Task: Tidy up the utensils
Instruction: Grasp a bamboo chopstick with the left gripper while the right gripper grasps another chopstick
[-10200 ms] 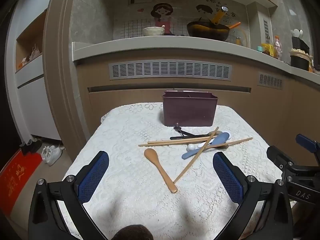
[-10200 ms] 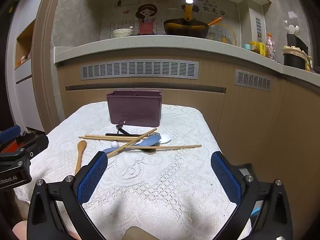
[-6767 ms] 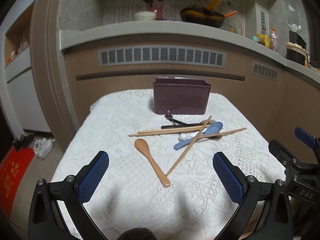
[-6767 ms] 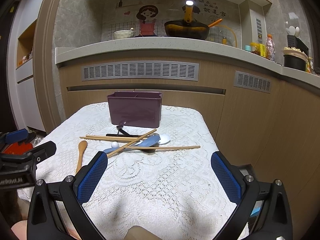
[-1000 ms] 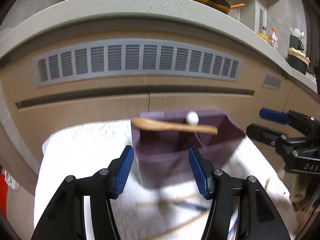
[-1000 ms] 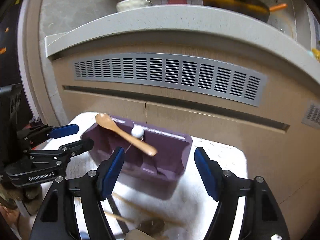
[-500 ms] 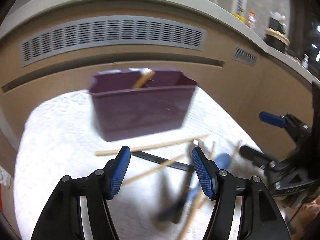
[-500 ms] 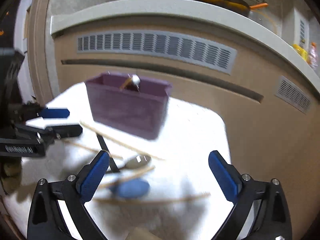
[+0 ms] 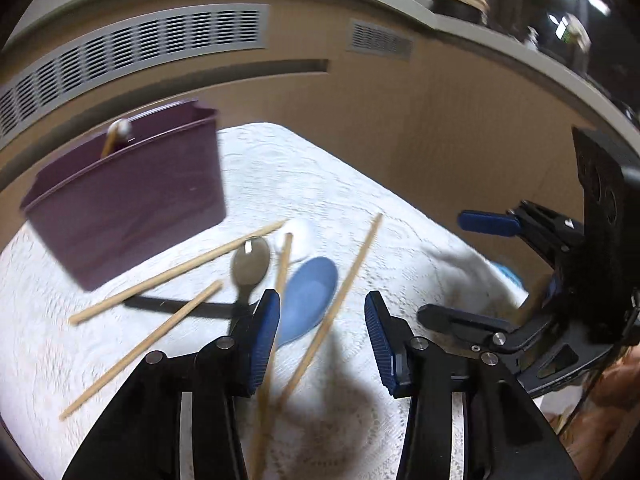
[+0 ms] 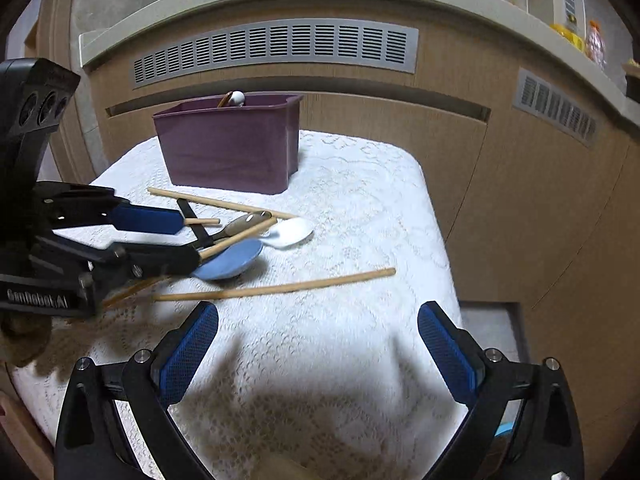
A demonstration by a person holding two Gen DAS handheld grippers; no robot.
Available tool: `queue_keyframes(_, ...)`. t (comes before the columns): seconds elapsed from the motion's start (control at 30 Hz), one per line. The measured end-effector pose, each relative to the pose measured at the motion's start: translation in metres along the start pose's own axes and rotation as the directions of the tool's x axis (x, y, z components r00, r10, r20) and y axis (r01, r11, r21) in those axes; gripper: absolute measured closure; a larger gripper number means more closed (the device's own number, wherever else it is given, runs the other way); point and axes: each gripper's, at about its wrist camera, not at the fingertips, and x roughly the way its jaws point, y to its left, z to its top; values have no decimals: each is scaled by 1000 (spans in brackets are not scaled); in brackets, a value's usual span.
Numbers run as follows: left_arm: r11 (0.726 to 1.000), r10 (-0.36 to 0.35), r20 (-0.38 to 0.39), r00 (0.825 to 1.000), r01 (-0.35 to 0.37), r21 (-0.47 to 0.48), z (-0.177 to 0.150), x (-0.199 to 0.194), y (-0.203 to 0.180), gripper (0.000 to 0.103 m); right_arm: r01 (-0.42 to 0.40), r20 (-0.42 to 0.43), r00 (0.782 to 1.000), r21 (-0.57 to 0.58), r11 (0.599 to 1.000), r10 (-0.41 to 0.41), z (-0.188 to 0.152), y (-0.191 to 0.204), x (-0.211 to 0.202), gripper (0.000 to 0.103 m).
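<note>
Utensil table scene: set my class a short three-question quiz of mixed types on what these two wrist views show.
1. True or false: the purple holder already contains utensils.
2. Which spoon lies nearest the left hand-held gripper? A. blue spoon B. white spoon C. green ladle
3. Fill in: the loose chopsticks lie on a white lace ____.

Key: 1 true: a wooden spoon handle pokes out. 2 A. 3 tablecloth.

Bare lace cloth (image 10: pixel 360 208) lies open right of the purple caddy (image 10: pixel 232 152). Crossed chopsticks (image 10: pixel 276 289) and spoons (image 10: pixel 228 264) clutter the bench's middle; the left gripper (image 10: pixel 172 236) crowds them.
</note>
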Motion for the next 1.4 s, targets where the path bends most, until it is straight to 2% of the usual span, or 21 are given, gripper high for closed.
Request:
queue_keyframes(0.1, 998, 54, -22, 998, -54, -19, 3, 7, 6, 57, -6, -8, 1000, 15, 1000, 6, -5, 0, 1, 4)
queue_keyframes(0.2, 985, 69, -52, 996, -76, -153, 6, 13, 33, 57, -46, -11, 999, 37, 998, 46, -5, 0, 0, 5)
queue_keyframes(0.3, 955, 98, -76, 992, -115, -272, 7, 15, 59, 57, -84, -11, 996, 56, 995, 85, 3, 3, 2, 7)
queue_keyframes(0.37, 925, 150, -79, 985, -168, -340, 5, 9, 74, 57, -117, -8, 993, 62, 991, 117, 11, 9, 4, 16)
queue_keyframes(0.4, 912, 185, -81, 979, -202, -357, 3, 5, 80, 57, -133, -10, 991, 69, 989, 134, 15, 12, 7, 24)
queue_keyframes(0.43, 898, 227, -81, 970, -241, -369, 0, 0, 84, 55, -154, -19, 987, 89, 984, 157, 21, 15, 11, 35)
queue_keyframes(0.47, 881, 275, -82, 958, -285, -378, -4, -6, 88, 53, -174, -28, 984, 103, 979, 177, 25, 17, 15, 39)
queue_keyframes(0.5, 864, 318, -85, 944, -325, -385, -10, -13, 91, 48, -198, -40, 978, 115, 973, 204, 29, 20, 20, 49)
queue_keyframes(0.53, 851, 346, -86, 934, -351, -391, -16, -20, 94, 44, -218, -52, 973, 120, 969, 225, 33, 24, 24, 64)
queue_keyframes(0.6, 844, 361, -80, 929, -362, -395, -27, -29, 96, 40, -236, -77, 966, 123, 964, 246, 39, 32, 34, 80)
queue_keyframes(0.7, 844, 389, -64, 919, -384, -374, -42, -44, 97, 35, -239, -111, 960, 148, 960, 256, 47, 42, 48, 81)
queue_keyframes(0.8, 835, 429, -43, 902, -414, -362, -53, -59, 101, 32, -180, -173, 963, 163, 970, 208, 51, 49, 66, 81)
queue_keyframes(0.87, 837, 432, -31, 901, -413, -360, -59, -65, 105, 32, -150, -207, 960, 182, 972, 187, 52, 51, 76, 81)
queue_keyframes(0.97, 858, 402, -18, 916, -383, -343, -64, -67, 109, 32, -122, -218, 962, 196, 973, 164, 54, 51, 86, 81)
queue_keyframes(1.0, 869, 379, -18, 925, -362, -336, -63, -64, 110, 32, -115, -215, 964, 190, 975, 155, 54, 52, 88, 81)
queue_keyframes(1.07, 911, 275, -23, 961, -268, -313, -64, -57, 108, 32, -111, -219, 964, 180, 977, 150, 56, 53, 94, 81)
queue_keyframes(1.1, 924, 239, -19, 971, -234, -302, -63, -55, 107, 32, -115, -223, 962, 181, 977, 155, 56, 53, 97, 82)
queue_keyframes(1.13, 935, 210, -16, 978, -206, -288, -62, -52, 105, 32, -121, -220, 963, 177, 977, 159, 56, 54, 100, 88)
queue_keyframes(1.23, 957, 184, -26, 983, -185, -224, -54, -43, 100, 32, -144, -223, 959, 152, 978, 176, 57, 55, 100, 97)
queue_keyframes(1.4, 971, 172, -76, 982, -182, -153, -32, -21, 108, 32, -175, -187, 962, 141, 974, 200, 56, 49, 78, 97)
